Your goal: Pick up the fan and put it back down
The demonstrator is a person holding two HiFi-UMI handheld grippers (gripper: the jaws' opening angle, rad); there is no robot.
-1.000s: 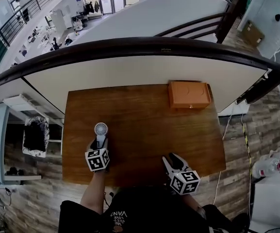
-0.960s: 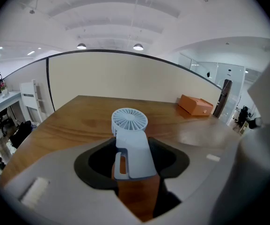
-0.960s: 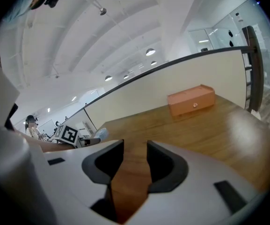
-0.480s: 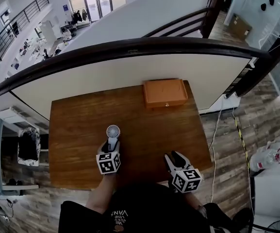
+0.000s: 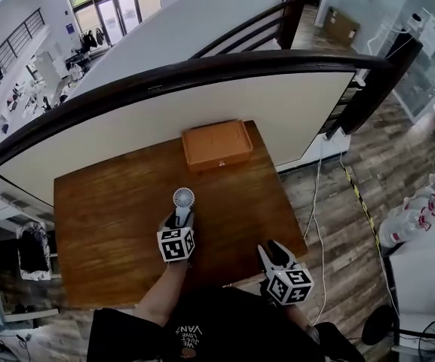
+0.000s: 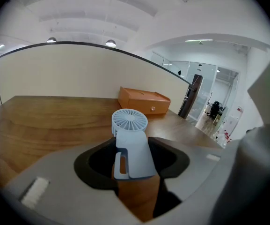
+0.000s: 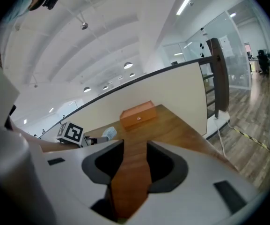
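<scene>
A small pale blue hand fan (image 5: 183, 197) is held above the wooden table (image 5: 104, 225), round head pointing away from me. My left gripper (image 5: 179, 219) is shut on its handle; in the left gripper view the fan (image 6: 130, 125) stands upright between the jaws of that gripper (image 6: 132, 156). My right gripper (image 5: 274, 251) hovers at the table's front right edge, open with nothing between its jaws (image 7: 130, 165). From the right gripper view the fan (image 7: 109, 133) and the left gripper's marker cube (image 7: 72, 132) show at the left.
An orange box (image 5: 217, 145) sits at the table's far edge, just beyond the fan; it also shows as the orange box (image 6: 144, 101). A cream wall panel with a dark rail (image 5: 202, 66) runs behind the table. Cables (image 5: 319, 202) lie on the floor to the right.
My left gripper has carried the fan to the right across the table, from the left part toward the orange box. The right gripper has shifted right too, still open.
</scene>
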